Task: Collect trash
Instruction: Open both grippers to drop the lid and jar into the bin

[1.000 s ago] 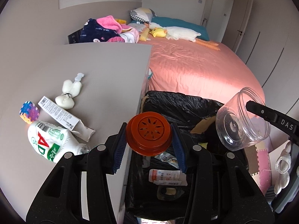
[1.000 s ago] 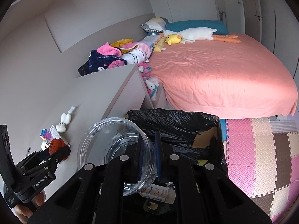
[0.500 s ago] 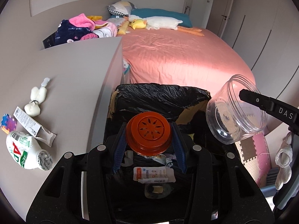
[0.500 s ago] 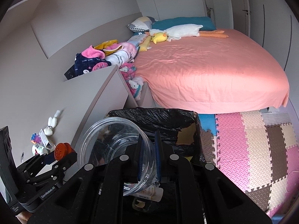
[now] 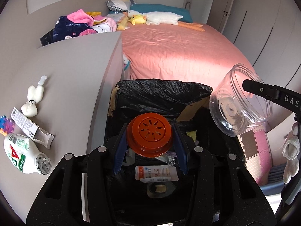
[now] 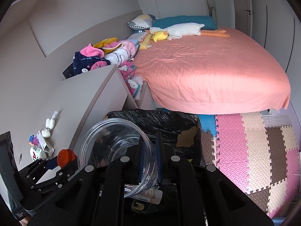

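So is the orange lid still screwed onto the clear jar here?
No: the orange lid sits between the left gripper's fingers, apart from the open clear jar held by the right gripper.

Between my left tongs I see an orange lid with a petal pattern; beyond them, a black bin liner.

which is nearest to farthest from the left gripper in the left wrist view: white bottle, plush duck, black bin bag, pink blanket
From the left gripper:
1. Black bin bag, directly below and just ahead.
2. White bottle, lying on the counter to the left.
3. Pink blanket, on the clothes pile beyond the counter's far end.
4. Plush duck, near the pillows at the head of the bed.
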`<state>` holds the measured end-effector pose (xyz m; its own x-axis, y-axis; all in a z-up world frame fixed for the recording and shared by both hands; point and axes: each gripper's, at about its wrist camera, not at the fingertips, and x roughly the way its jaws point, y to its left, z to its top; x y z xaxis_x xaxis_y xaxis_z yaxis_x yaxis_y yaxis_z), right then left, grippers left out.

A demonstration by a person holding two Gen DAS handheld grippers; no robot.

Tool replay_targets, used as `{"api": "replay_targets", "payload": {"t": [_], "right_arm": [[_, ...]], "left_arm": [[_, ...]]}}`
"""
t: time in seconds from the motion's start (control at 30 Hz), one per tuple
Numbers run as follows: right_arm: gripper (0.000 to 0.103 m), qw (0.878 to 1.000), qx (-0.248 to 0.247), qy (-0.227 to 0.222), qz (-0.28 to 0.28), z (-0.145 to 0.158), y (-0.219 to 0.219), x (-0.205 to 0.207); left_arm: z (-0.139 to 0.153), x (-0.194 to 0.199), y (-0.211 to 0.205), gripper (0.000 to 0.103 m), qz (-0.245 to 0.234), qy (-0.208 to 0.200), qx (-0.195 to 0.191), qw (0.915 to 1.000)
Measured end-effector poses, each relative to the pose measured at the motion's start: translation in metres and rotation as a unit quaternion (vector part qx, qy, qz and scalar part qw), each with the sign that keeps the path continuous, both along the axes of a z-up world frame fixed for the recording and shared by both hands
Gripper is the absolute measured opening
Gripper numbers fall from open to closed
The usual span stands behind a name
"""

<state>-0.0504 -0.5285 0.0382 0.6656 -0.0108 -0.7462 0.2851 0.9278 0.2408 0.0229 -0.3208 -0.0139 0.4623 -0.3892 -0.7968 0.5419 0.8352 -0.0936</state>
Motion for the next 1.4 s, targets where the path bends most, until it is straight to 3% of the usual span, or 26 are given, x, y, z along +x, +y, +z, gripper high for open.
{"api": "replay_targets", "payload": {"t": [0.07, 0.1, 0.13, 0.5, 0.9, 1.4], "right_arm": [[0.047, 1.0, 0.003, 0.016, 0.011, 0.003, 0.001, 0.005], [0.069, 1.0, 0.0, 0.023, 0.012, 0.005, 0.003, 0.006], [0.071, 1.0, -0.007, 0.019, 0.01, 0.007, 0.004, 0.005], [0.071, 1.0, -0.009, -0.004, 0.015, 0.01, 0.019, 0.001], [0.071, 0.998, -0.009, -0.023, 0.056, 0.01, 0.048, 0.008], [0.071, 0.991, -0.002, -0.043, 0.125, 0.01, 0.101, 0.028]], "left_arm": [[0.004, 0.0, 0.004, 0.087, -0.002, -0.006, -0.006, 1.0], [0.009, -0.002, 0.007, 0.097, 0.011, -0.024, -0.008, 0.9996], [0.012, -0.003, 0.011, 0.097, 0.017, -0.037, -0.007, 0.9992], [0.015, 0.0, 0.032, 0.097, 0.041, -0.036, -0.012, 0.9984], [0.014, 0.006, 0.063, 0.097, 0.087, -0.03, -0.016, 0.9956], [0.012, 0.017, 0.133, 0.097, 0.198, -0.009, -0.032, 0.9796]]}}
